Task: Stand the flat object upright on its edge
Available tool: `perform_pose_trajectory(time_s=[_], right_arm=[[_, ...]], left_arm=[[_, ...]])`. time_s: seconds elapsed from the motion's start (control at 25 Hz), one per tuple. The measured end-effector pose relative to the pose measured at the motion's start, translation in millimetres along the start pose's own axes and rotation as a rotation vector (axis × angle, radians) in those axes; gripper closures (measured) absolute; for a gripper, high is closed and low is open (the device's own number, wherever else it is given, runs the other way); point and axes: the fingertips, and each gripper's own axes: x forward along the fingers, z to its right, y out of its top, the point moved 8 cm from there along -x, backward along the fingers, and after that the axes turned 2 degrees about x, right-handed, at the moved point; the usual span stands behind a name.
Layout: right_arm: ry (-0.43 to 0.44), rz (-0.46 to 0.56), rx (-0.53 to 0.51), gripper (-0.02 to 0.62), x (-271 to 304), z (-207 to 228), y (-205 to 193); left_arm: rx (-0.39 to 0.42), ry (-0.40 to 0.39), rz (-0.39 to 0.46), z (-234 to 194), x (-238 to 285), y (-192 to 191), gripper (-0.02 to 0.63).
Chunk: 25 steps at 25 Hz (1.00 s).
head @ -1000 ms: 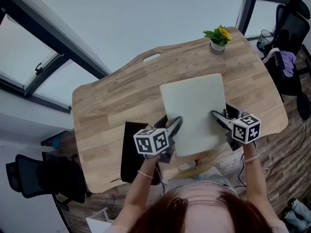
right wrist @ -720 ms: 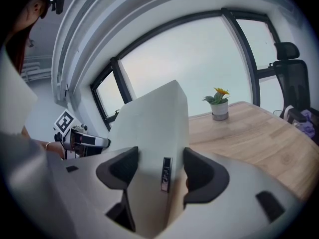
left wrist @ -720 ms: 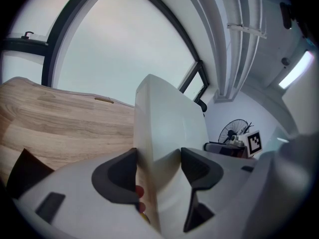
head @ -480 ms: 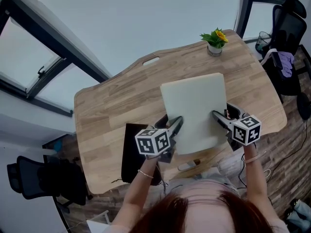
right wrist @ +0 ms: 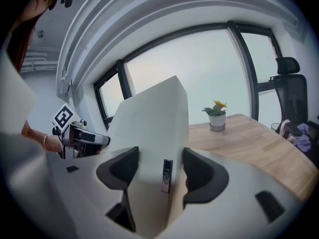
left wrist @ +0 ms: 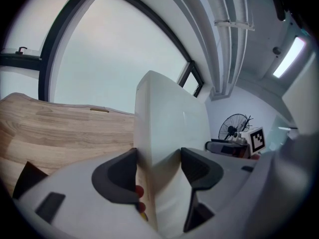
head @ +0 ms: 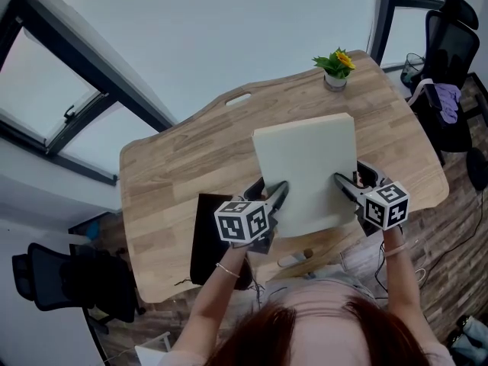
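Jaws of the left gripper (head: 276, 195) and right gripper (head: 341, 181) each pinch an opposite side edge of the flat white box (head: 309, 166), probably to tip it evenly; it sits near-side of the potted flower (head: 334, 63), angled above the tabletop (head: 175, 174).

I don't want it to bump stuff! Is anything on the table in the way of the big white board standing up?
Nothing visible is. The left hand-held gripper and right hand-held gripper clamp the white board over the table; the flower pot stands apart at the far edge. The wood beneath the board is hidden.
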Motion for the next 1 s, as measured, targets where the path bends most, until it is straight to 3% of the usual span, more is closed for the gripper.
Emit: perform_pose_trajectory(time_s=[1.0], right_arm=[[-0.033, 0.074, -0.15, 0.318, -17.1, -2.9, 12.0]], left_arm=[[0.139, 0.05, 0.07, 23.8, -6.7, 9.5, 0.333]])
